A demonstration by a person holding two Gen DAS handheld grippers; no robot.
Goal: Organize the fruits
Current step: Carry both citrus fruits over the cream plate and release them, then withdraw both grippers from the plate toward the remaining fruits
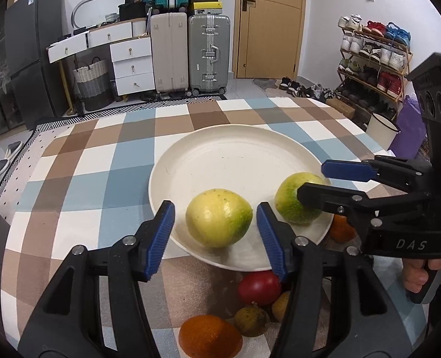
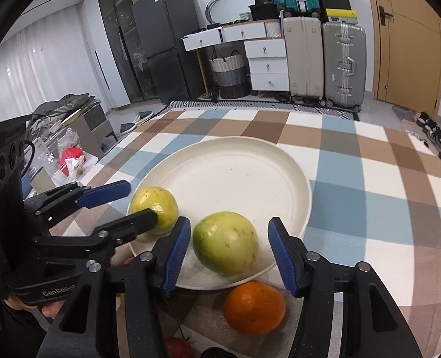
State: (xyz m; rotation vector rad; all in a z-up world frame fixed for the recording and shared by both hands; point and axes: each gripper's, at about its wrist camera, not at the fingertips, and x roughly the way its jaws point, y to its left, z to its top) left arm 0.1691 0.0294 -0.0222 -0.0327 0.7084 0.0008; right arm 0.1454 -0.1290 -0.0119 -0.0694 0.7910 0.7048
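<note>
Cream plastic or ceramic, the plate (image 1: 235, 155) is sitting on a table under a checked cloth (image 1: 80, 179) of brown, blue and white squares. Two yellow-green fruits are lying on the plate's near part, side by side and apart from each other.

The left gripper (image 1: 216, 217) is hovering with its jaws released, its blue pads (image 1: 160, 238) flanking the left fruit (image 1: 219, 217) with a gap showing on both sides, so nothing is being squeezed. In the right wrist view this same fruit (image 2: 155, 208) is sitting at the plate's left rim (image 2: 280, 161), partly behind the left gripper's dark finger.

The right gripper (image 2: 229, 247) is also standing wide, its pads either side of the right fruit (image 2: 225, 243); the left pad is just beside the skin and the right pad is clear of it. From the left wrist view that fruit (image 1: 298, 200) is showing greener, with the right gripper (image 1: 313, 182) reaching in from the right.

Off the plate, near its front edge, an orange (image 2: 254, 307) is resting on the cloth. Further toward the camera in the left view are lying a red fruit (image 1: 259, 288), a second orange (image 1: 210, 337) and two small brownish fruits (image 1: 251, 320), close together.
</note>
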